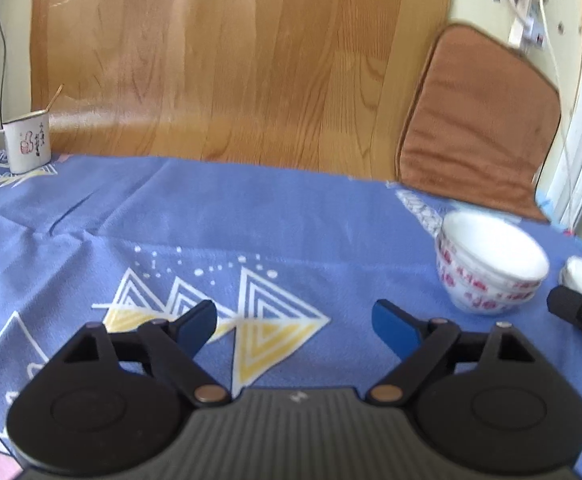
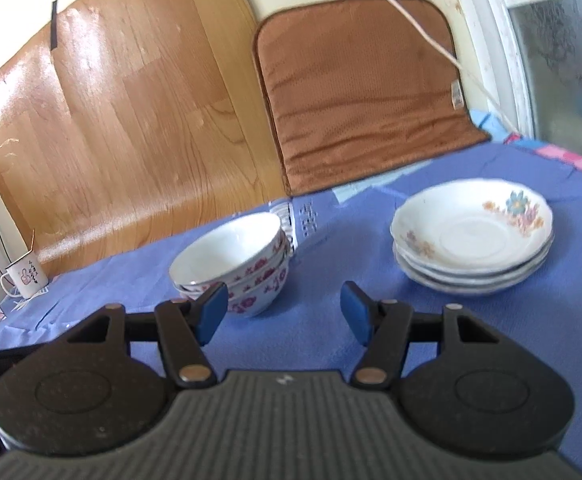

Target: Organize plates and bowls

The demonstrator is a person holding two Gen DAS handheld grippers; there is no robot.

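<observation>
Blue cloth [image 2: 471, 340] wrinkles across your worktop, so a nudged stack could slide. Your left gripper [image 1: 295, 322] and right gripper [image 2: 284, 307] both gape empty. The bowls [image 2: 233, 270] sit just beside the right gripper's finger; the plates [image 2: 473, 242] are stacked farther right.

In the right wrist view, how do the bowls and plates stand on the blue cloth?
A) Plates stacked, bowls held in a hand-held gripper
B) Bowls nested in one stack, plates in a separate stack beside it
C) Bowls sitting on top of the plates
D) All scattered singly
B: the bowls sit nested in one stack, and the plates form their own stack to the right, apart from them.
</observation>
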